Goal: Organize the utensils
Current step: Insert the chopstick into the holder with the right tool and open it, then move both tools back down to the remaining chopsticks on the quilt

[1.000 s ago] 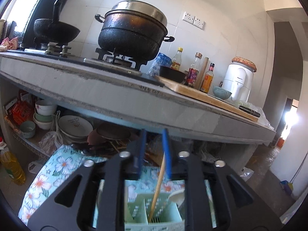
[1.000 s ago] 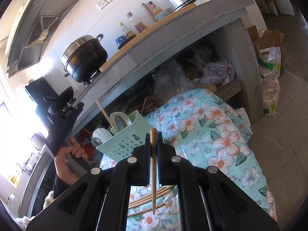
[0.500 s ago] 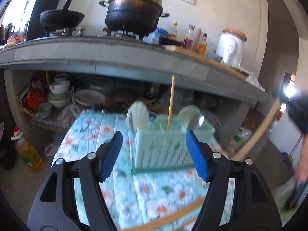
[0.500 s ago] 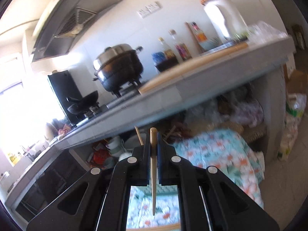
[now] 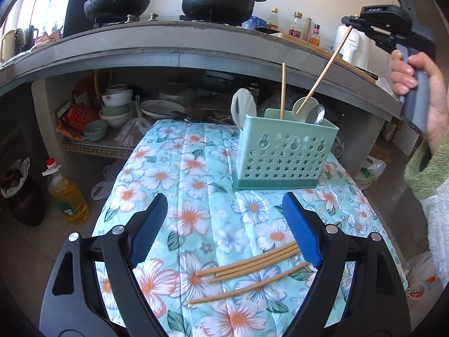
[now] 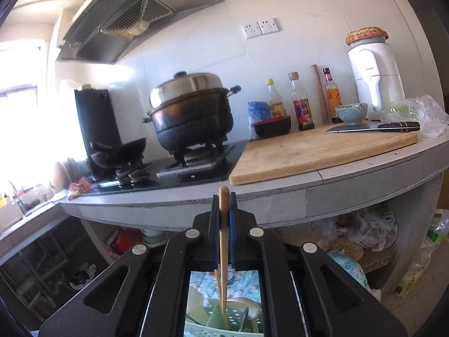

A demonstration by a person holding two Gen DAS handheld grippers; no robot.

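A mint-green perforated utensil holder (image 5: 283,156) stands on the floral cloth (image 5: 193,168). One chopstick (image 5: 282,90) stands upright in it beside spoons (image 5: 315,113). My right gripper (image 6: 223,196) is shut on a wooden chopstick (image 6: 223,252); in the left wrist view that chopstick (image 5: 322,73) slants down with its tip at the holder's top. The holder (image 6: 224,320) shows below my right gripper. My left gripper (image 5: 224,224) is open and empty above several loose chopsticks (image 5: 252,264) lying on the cloth.
A grey counter (image 5: 196,45) overhangs the cloth, carrying a black pot (image 6: 193,120), a wok (image 5: 116,4), bottles (image 6: 301,104) and a cutting board (image 6: 317,151) with a knife (image 6: 373,127). Bowls and plates (image 5: 118,109) sit on the shelf below. An oil bottle (image 5: 66,193) stands on the floor at left.
My left gripper opened, let go of its chopstick in the holder and drew back over the loose chopsticks. My right gripper rose and carried its chopstick over the holder.
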